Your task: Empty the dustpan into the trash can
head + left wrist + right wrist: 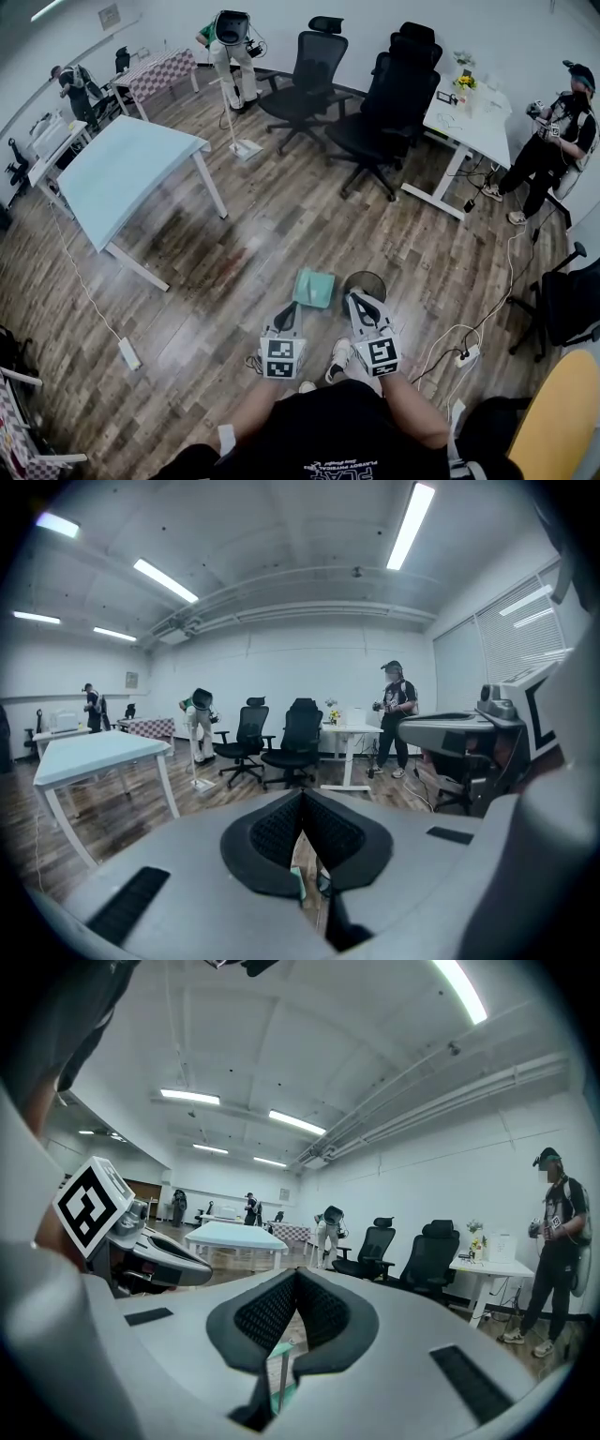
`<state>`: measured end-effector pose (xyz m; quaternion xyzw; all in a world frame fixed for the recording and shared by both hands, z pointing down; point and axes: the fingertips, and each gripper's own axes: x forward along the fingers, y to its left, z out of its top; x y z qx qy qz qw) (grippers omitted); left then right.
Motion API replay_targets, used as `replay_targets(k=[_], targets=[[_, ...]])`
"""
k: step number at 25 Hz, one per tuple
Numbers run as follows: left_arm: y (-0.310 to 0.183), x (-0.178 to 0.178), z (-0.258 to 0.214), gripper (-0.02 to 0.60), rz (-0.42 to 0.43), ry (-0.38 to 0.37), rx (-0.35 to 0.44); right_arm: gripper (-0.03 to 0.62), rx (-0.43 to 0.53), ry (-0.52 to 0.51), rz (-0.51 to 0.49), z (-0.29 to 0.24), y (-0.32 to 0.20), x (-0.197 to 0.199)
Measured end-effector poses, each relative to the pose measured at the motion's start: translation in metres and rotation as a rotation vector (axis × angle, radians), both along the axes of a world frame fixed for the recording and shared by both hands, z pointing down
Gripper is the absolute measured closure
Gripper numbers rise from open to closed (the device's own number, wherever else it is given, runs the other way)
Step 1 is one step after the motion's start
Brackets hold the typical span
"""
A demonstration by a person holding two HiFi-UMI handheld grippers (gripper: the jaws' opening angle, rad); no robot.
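Right, looking down from the head view, the teal dustpan (314, 287) lies on the wood floor (262, 234) just ahead of me, immediately left of the round black trash can (364, 275) – near it, though I can't tell whether the two touch.

I have the left gripper (286, 317) hovering short of the dustpan's near left corner. In the left gripper view its jaws are closed, pads meeting at the tip with nothing pinched between them. Only a sliver of teal shows through the gap lower down, with floor boards beside it.

The right gripper (359, 302) hangs over the near edge of the trash can. Its jaws are closed as well – empty, pads together – and a thin teal edge of the dustpan shows through the slot beneath them. The left gripper's marker cube sits off to that view's left.
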<state>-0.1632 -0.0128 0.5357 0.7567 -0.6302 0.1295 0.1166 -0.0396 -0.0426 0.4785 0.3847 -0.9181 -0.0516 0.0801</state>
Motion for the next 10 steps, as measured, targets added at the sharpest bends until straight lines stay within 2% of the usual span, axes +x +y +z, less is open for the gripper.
replay_targets(k=[10], targets=[[0.0076, -0.0066, -0.0014, 0.558, 0.000, -0.004, 0.007, 0.571, 0.007, -0.002, 0.009, -0.0015, 0.0085, -0.0042]])
